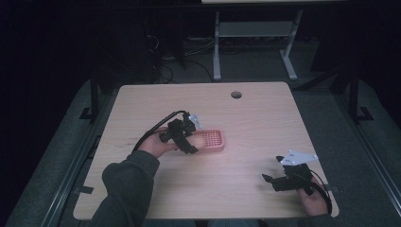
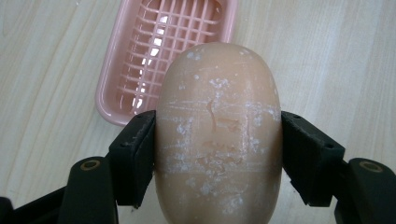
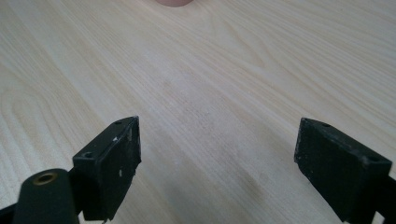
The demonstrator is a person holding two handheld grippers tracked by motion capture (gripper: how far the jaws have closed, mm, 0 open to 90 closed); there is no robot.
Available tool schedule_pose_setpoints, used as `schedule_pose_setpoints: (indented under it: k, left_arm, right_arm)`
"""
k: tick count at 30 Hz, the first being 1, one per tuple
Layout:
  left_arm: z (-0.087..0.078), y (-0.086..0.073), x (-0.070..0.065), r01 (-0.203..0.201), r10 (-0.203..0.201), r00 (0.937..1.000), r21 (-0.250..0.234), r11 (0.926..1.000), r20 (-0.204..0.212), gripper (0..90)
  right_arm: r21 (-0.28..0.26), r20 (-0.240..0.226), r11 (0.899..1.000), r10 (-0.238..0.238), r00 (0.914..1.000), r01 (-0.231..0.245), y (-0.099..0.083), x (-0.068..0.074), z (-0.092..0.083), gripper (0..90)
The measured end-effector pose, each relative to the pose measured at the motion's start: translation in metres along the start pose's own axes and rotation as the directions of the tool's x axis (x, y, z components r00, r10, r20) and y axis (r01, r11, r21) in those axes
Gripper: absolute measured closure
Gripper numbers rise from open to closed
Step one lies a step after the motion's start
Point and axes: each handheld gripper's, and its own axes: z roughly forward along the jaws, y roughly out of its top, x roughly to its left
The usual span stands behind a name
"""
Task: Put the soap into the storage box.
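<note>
A peach soap bar (image 2: pixel 218 135) is clamped across its middle by the left gripper (image 2: pixel 218 154), frame centre, just below the pink slatted soap dish (image 2: pixel 116 79). It is judged hard, smooth and slippery, so the flat sides are best pinched. The right gripper (image 3: pixel 217 158) is held open and empty over the table (image 3: pixel 210 70)

Mid-table, left of centre, the soap bar (image 2: pixel 218 135) sits between the left gripper (image 1: pixel 196 142) jaws, just before the soap dish (image 1: pixel 213 139); the right gripper (image 1: pixel 270 179) hovers near the table (image 1: pixel 255 118)'s front right corner.
</note>
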Motion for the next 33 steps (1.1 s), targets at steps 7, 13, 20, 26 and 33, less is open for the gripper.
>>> schedule_pose_setpoints:
  k: [7,13,20,26,33]
  left_arm:
    - [0.004,0.005,0.003,-0.002,0.002,1.0,0.003,1.0,0.009,32.3]
    - [0.01,0.007,0.006,0.008,-0.008,0.9998,0.004,1.0,0.016,32.2]
    - [0.012,0.009,0.008,0.008,-0.008,0.9997,0.003,1.0,0.022,32.2]
    - [0.013,0.015,0.01,0.002,-0.002,0.9998,0.013,0.9999,0.021,32.2]
    - [0.013,0.024,0.013,-0.008,0.007,0.9998,0.017,0.9998,0.017,32.2]
  right_arm:
    - [-0.007,0.0,1.0,-0.004,1.0,0.004,0.0,-0.001,0.0,14.1]
    - [-0.005,-0.002,1.0,0.001,1.0,-0.001,0.0,-0.001,0.0,14.1]
    - [-0.003,0.0,1.0,0.002,1.0,-0.002,-0.001,-0.002,0.0,14.1]
    - [-0.003,-0.003,1.0,-0.004,1.0,0.004,-0.001,-0.002,0.0,14.1]
    - [-0.002,-0.001,1.0,0.005,1.0,-0.005,-0.001,-0.002,-0.001,14.1]
